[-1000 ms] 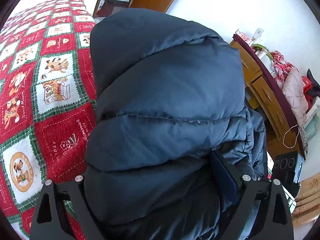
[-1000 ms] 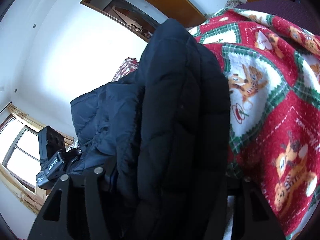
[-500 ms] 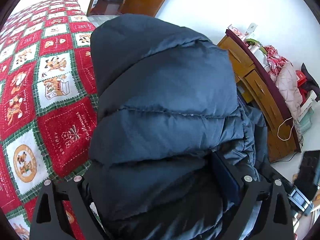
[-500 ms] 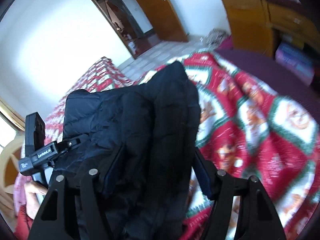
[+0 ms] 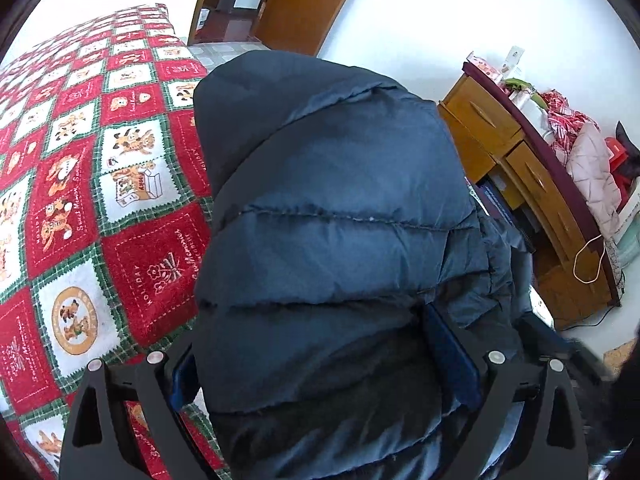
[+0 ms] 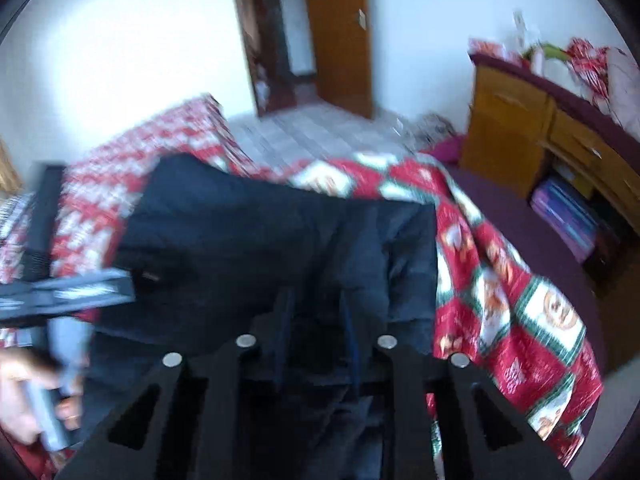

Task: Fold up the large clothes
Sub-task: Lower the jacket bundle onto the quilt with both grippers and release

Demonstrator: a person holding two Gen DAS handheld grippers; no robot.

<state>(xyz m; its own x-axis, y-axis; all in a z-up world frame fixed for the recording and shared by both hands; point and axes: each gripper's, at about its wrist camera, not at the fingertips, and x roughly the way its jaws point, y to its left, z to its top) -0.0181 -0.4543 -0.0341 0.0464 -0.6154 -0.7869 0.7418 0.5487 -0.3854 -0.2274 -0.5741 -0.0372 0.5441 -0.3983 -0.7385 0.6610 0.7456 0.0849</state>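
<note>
A dark navy quilted puffer jacket (image 5: 332, 216) lies bunched on a bed with a red, green and white patchwork blanket (image 5: 76, 184). My left gripper (image 5: 320, 364) is shut on a thick fold of the jacket, which bulges up between its fingers and hides the tips. In the blurred right wrist view the jacket (image 6: 256, 236) spreads over the blanket (image 6: 512, 280). My right gripper (image 6: 316, 320) is shut on a thin fold of it. The left gripper's body (image 6: 68, 292) shows at the left of the right wrist view.
A wooden dresser (image 5: 532, 196) piled with clothes stands to the right of the bed; it also shows in the right wrist view (image 6: 532, 120). An open wooden door (image 5: 304, 4) and doorway are at the back. The bed edge drops away on the right.
The right gripper has swung and levelled out, and its jaws have narrowed on a thinner fold. The jacket now lies flatter on the blanket. The left gripper keeps its hold and shifted slightly.
</note>
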